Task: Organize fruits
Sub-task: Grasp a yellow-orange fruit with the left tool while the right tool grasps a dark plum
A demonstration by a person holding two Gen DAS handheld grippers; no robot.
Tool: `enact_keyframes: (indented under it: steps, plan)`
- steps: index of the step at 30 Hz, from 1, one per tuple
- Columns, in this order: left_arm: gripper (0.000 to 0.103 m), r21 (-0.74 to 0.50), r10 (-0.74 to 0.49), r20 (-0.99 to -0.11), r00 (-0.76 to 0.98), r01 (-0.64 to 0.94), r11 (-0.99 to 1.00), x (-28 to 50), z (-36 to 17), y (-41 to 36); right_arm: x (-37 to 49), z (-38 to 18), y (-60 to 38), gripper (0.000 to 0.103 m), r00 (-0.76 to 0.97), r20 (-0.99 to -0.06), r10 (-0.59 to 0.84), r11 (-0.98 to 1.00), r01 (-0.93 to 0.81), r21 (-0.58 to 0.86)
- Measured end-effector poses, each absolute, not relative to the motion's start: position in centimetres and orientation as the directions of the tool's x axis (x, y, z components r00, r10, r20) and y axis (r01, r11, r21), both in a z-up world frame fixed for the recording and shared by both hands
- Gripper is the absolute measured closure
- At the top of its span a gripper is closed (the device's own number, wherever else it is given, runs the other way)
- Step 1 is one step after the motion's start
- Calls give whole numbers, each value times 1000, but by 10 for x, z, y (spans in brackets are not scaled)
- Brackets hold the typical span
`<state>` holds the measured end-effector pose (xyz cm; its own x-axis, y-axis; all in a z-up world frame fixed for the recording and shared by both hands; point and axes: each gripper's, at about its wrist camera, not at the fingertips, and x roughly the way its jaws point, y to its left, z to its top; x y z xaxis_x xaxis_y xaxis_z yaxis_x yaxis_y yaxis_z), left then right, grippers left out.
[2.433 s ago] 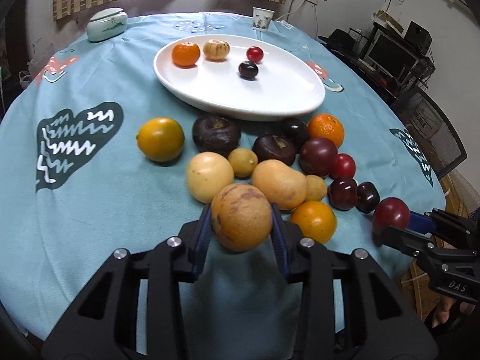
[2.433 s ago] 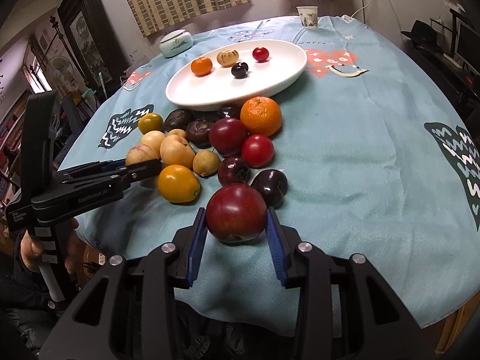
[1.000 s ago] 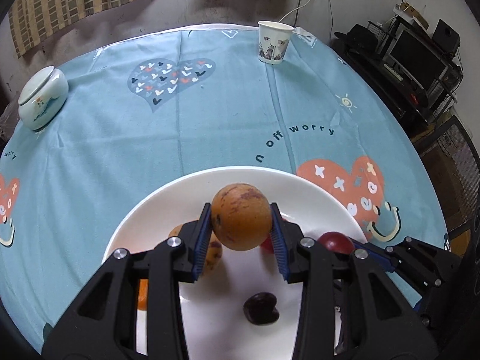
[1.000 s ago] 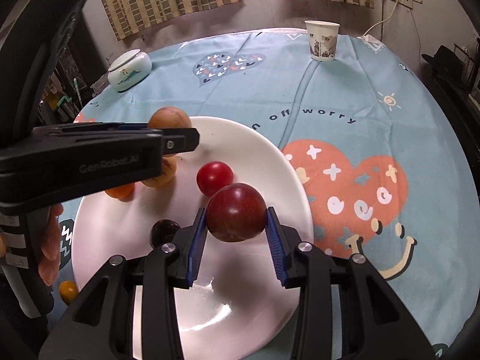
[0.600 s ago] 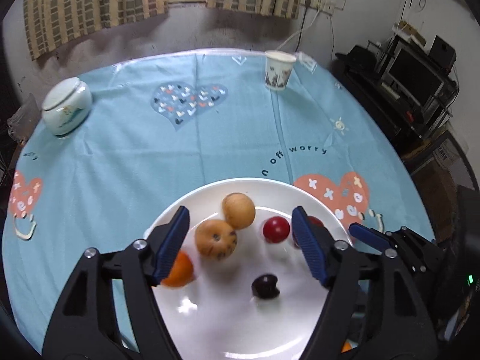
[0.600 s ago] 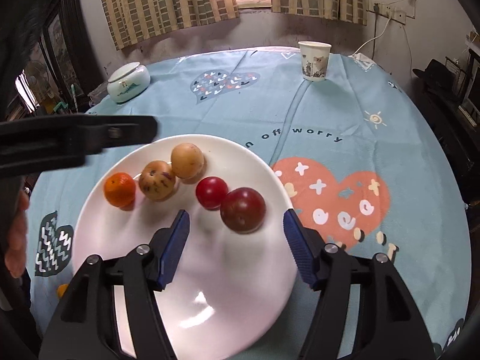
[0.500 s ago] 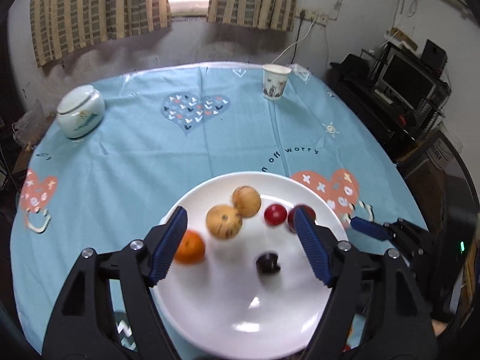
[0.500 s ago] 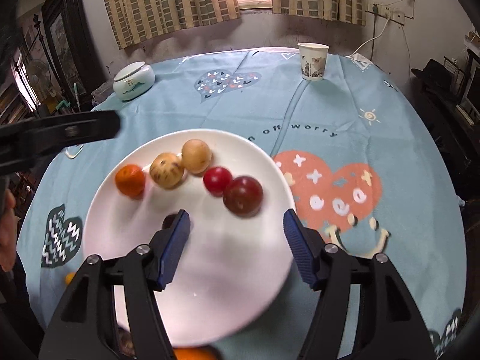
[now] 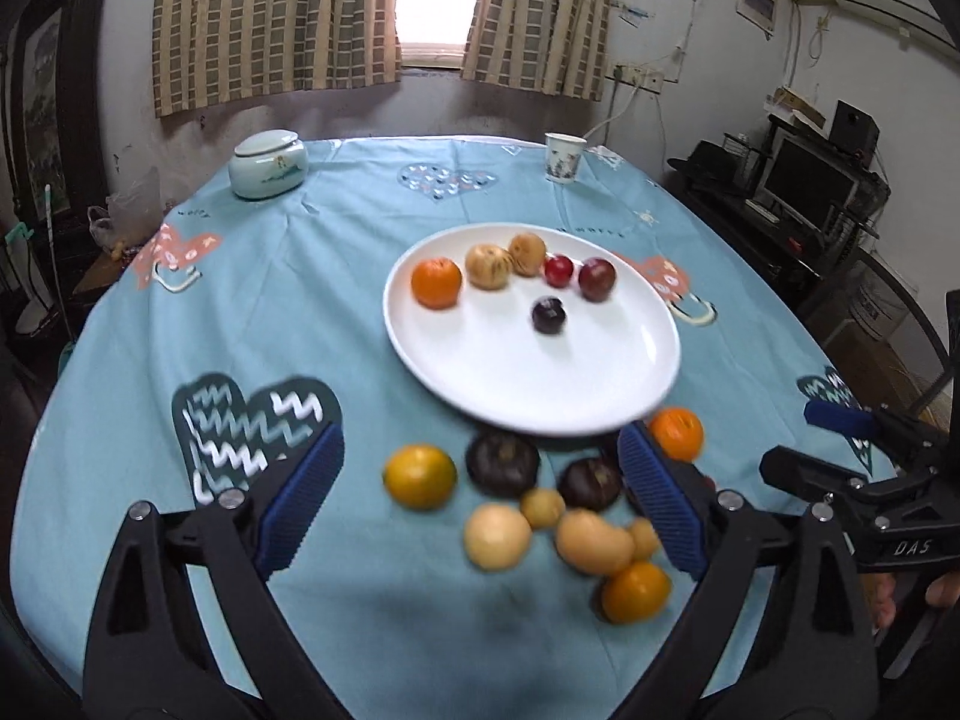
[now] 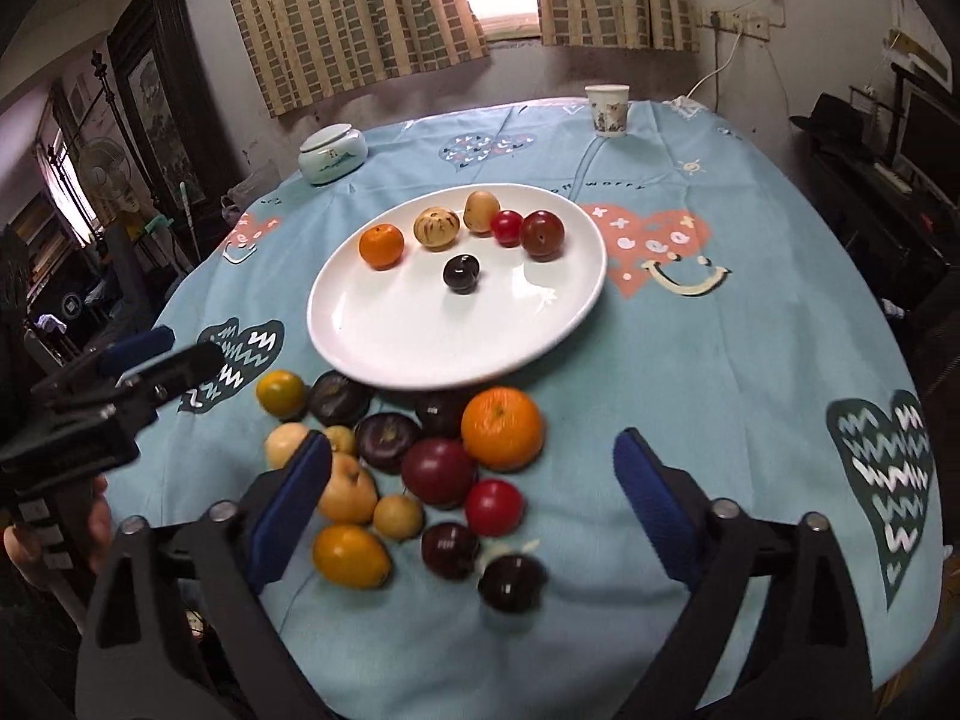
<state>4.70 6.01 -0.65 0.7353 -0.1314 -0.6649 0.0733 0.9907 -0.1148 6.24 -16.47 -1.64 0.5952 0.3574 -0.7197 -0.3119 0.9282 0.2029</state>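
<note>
A white plate [image 9: 510, 378] [image 10: 420, 336] sits mid-table with several fruits along its far side: an orange [image 9: 436, 282], a speckled tan fruit [image 9: 489, 266], a dark red plum [image 10: 542, 233] and a dark purple one [image 10: 461, 272]. A pile of loose fruit [image 9: 498, 540] [image 10: 441, 471] lies on the blue cloth in front of the plate. My left gripper [image 9: 480, 450] hangs over the pile, its jaws opening and holding nothing. My right gripper [image 10: 472, 450] hovers over the same pile, its jaws also opening and empty. Each gripper shows at the edge of the other's view: left gripper [image 10: 138, 360], right gripper [image 9: 840, 438].
A lidded ceramic jar [image 9: 269, 163] [image 10: 333, 153] and a paper cup [image 9: 564, 157] [image 10: 608, 110] stand at the table's far side. A desk with a monitor [image 9: 810, 180] is off to the right. A hand [image 10: 96, 516] holds the left gripper's handle.
Both grippers let go of their fruits on the plate, the speckled tan one and the dark red plum. Both then opened wide and drew back to the fruit pile.
</note>
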Motion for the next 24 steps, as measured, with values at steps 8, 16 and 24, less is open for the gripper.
enact_keyframes:
  steps: [8,16,24]
  plan:
    - [5,-73,-110,-663,740,83,994,11,-19,52,26,-25,-165,7,604,-730,320,940,-295,169]
    - [5,-128,-161,-722,672,99,987,10,-45,51,18,-67,-170,7,524,-813,255,957,-258,134]
    - [5,-98,-191,-775,602,184,978,10,-65,24,18,-68,-169,35,579,-766,279,946,-301,117]
